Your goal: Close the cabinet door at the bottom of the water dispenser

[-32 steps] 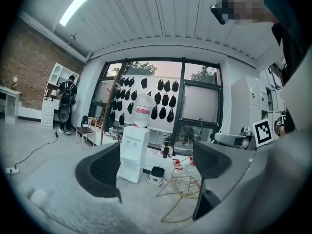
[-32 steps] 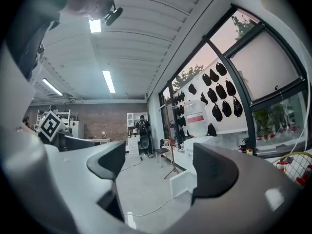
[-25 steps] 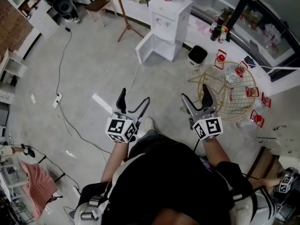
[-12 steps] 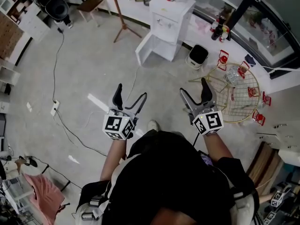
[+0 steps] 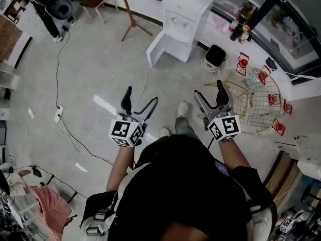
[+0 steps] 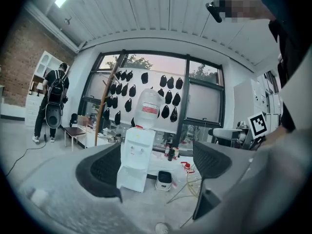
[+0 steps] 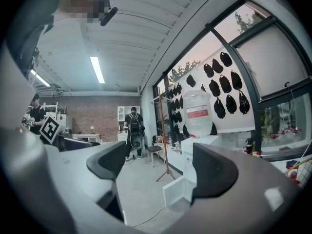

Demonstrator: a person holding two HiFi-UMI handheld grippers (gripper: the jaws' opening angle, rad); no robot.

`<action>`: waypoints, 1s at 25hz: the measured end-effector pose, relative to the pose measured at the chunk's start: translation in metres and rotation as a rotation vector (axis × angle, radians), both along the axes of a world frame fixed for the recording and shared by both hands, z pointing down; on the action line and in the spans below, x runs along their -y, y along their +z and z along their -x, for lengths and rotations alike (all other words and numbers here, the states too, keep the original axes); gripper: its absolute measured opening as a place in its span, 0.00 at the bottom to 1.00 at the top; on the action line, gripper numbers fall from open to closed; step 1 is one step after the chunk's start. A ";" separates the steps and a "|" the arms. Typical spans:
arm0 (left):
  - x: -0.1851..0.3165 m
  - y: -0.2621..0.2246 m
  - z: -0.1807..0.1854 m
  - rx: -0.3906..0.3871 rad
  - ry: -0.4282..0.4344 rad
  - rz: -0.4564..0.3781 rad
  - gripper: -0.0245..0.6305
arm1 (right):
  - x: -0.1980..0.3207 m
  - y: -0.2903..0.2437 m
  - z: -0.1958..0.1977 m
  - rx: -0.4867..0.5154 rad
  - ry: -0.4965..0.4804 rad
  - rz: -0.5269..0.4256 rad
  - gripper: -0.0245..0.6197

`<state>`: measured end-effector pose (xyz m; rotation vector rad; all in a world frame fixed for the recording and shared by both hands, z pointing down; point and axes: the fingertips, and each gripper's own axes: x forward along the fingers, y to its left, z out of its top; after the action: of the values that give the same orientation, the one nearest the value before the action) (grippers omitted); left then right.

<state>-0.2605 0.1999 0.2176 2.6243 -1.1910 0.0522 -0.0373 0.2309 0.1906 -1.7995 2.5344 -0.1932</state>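
Observation:
A white water dispenser stands at the far wall, a clear bottle on top. Its bottom cabinet door hangs open to the left, showing the white compartment. The dispenser sits between the jaws in the left gripper view, and the open door shows low in the right gripper view. My left gripper and right gripper are both open and empty, held side by side well short of the dispenser.
A gold wire round table with red items stands to the right. A small white-and-black bin sits beside the dispenser. Cables run over the grey floor at left. A wooden stand and a person are farther back.
I have stepped forward: the dispenser has drawn slightly nearer in the head view and a foot shows ahead of me. Both grippers stay open and level.

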 end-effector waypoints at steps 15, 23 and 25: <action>0.155 -0.030 -0.054 0.018 -0.065 -0.085 0.74 | 0.178 -0.012 -0.048 0.049 -0.081 -0.089 0.67; 0.208 -0.018 -0.071 0.041 -0.119 -0.071 0.73 | 0.247 0.006 -0.069 0.064 -0.127 -0.045 0.67; 0.216 -0.011 -0.079 0.044 -0.129 -0.065 0.73 | 0.257 0.011 -0.072 0.051 -0.147 -0.037 0.67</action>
<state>-0.1814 -0.0164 0.2063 2.6073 -1.3966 0.0481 0.0345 -0.0257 0.2016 -1.5757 2.6167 -0.1924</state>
